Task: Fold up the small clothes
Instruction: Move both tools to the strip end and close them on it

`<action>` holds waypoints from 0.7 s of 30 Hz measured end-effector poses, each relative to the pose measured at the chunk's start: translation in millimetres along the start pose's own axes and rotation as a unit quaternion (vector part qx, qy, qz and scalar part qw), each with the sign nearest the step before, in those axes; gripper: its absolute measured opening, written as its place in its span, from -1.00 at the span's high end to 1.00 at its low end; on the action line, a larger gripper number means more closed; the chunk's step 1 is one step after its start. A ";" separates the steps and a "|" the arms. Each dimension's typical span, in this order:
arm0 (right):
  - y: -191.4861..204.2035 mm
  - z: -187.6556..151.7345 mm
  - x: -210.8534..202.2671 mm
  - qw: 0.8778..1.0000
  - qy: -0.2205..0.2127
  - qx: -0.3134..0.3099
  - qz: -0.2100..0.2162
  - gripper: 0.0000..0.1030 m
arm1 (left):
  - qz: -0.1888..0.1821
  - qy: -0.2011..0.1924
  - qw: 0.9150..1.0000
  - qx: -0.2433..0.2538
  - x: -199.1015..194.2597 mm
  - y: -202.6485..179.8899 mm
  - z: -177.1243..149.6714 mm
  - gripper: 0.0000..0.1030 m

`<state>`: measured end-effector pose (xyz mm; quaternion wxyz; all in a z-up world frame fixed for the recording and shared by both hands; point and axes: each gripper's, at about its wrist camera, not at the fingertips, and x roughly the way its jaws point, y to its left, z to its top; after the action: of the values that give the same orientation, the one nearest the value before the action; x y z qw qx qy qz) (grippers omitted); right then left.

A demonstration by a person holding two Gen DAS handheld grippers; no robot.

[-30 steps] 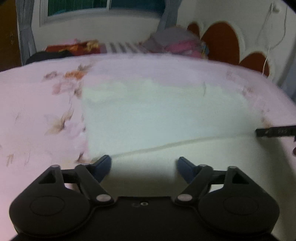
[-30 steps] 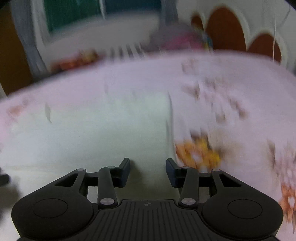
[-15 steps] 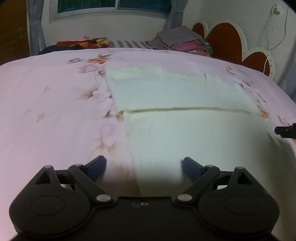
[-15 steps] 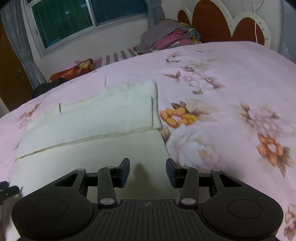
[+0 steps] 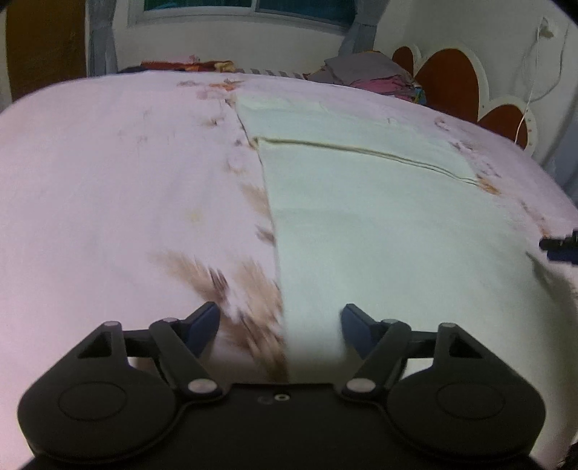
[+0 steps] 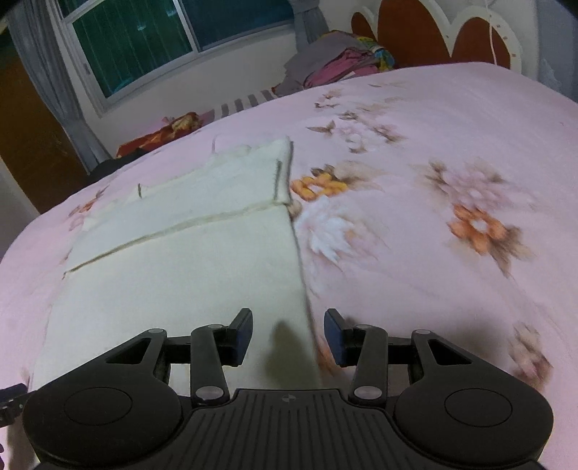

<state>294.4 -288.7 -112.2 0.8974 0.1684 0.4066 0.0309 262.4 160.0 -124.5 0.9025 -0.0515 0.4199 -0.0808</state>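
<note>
A cream white garment (image 5: 379, 217) lies flat on the pink floral bed (image 5: 108, 180), with a folded layer whose edge runs across it. It also shows in the right wrist view (image 6: 188, 274). My left gripper (image 5: 280, 325) is open and empty, straddling the garment's left edge near its front. My right gripper (image 6: 287, 330) is open and empty, straddling the garment's right edge near its front. A tip of the right gripper shows at the right edge of the left wrist view (image 5: 560, 246).
A pile of folded clothes (image 6: 336, 61) lies at the far end of the bed by the red and white headboard (image 6: 433, 32). A window (image 6: 162, 39) with grey curtains is behind. More bedding (image 6: 162, 130) lies beyond the far edge.
Both grippers have drawn back toward the garment's near end and shifted outward, left to the left edge, right to the right edge. Both stayed open.
</note>
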 end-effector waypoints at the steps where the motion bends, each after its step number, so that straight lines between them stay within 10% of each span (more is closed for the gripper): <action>1: -5.2 -7.0 -7.2 1.000 0.002 0.003 0.003 0.15 | 0.002 0.000 1.000 -0.005 -4.5 -3.3 -6.1 -0.40; 21: -63.3 -125.5 -97.9 0.984 0.069 0.075 0.146 0.16 | -0.109 0.013 0.978 -0.179 -71.8 7.9 -98.9 0.08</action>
<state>131.1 -332.4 -139.4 0.8378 0.2900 0.4400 0.1430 141.8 178.9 -135.4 0.8589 -0.2570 0.4308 -0.1028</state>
